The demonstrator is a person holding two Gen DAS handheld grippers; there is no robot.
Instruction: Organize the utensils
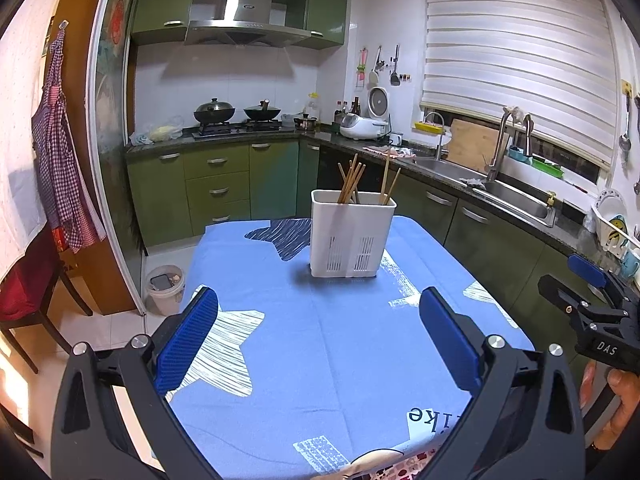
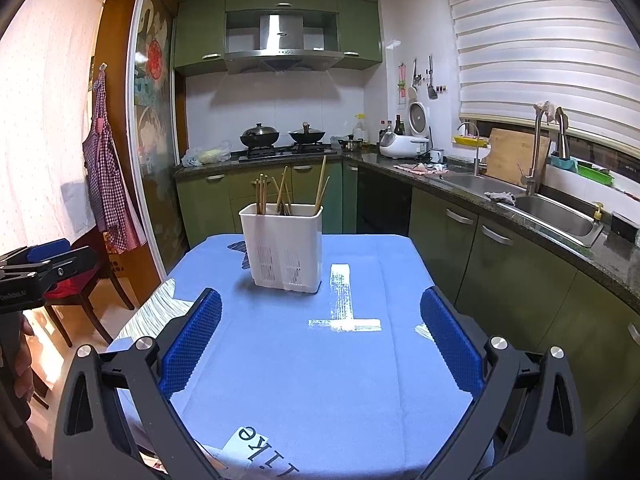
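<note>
Left tool (image 1: 319, 338): blue pads spread wide apart, nothing between them, hovering over the near part of the worktop
Right tool (image 2: 321, 340): pads likewise wide apart and empty, over the near part of the worktop
Holder (image 1: 352, 236): white slotted box, upright on the far middle of the worktop
Chopsticks (image 1: 351, 184): wooden, standing tilted inside the holder, in two clusters
Worktop (image 1: 320, 360): covered with a blue cloth with white star prints
</note>
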